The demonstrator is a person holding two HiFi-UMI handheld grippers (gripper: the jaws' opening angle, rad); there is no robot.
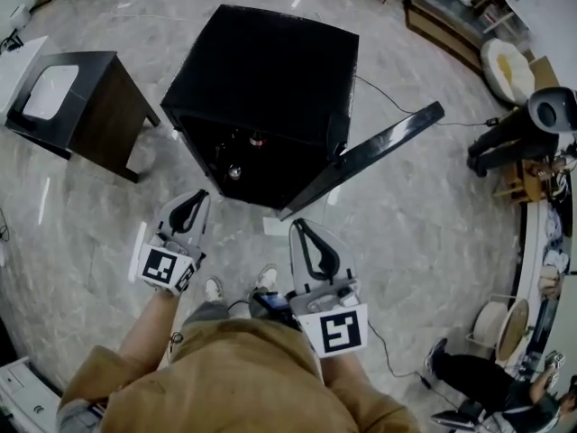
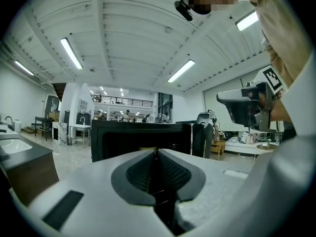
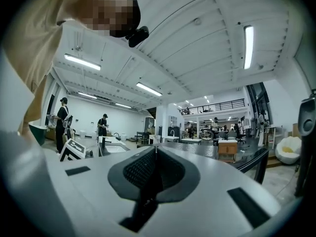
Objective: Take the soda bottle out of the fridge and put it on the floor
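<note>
The black mini fridge [image 1: 261,70] stands on the marble floor [image 1: 406,242], just ahead of both grippers. Its door [image 1: 370,156] is swung wide open, ahead and to the right of the right gripper [image 1: 296,224].

The left gripper [image 1: 202,193] has its jaws pressed together w/ nothing between them. The right one is the same: closed and empty. Both sit short of the fridge opening, not touching it.

The soda bottle [image 1: 257,140] is inside the fridge, ahead of the left gripper and slightly right of it. Only a reddish cap shows in the dark; whether it stands or leans can't be told. A second roundish item sits near it, nearer the grippers.

Handling, as a judgement:
- Prob. a plastic bottle, fairly heavy if full.
- Body stiff enough but smooth and round, maybe slick w/ cold moisture.
- Best hold is across the body below the shoulder, or the neck under the cap.
- Jaws must open first.

What each view adds:
- Head view: the only one showing the bottle and the interior.
- Left gripper view: the fridge front straight past its jaws as a dark opening, no bottle made out, w/ the right gripper off to its right.
- Right gripper view: looks over the fridge into the room, w/ a dark glossy edge, prob. the door, at lower right and people [image 3: 63,122] far off to the left.
</note>
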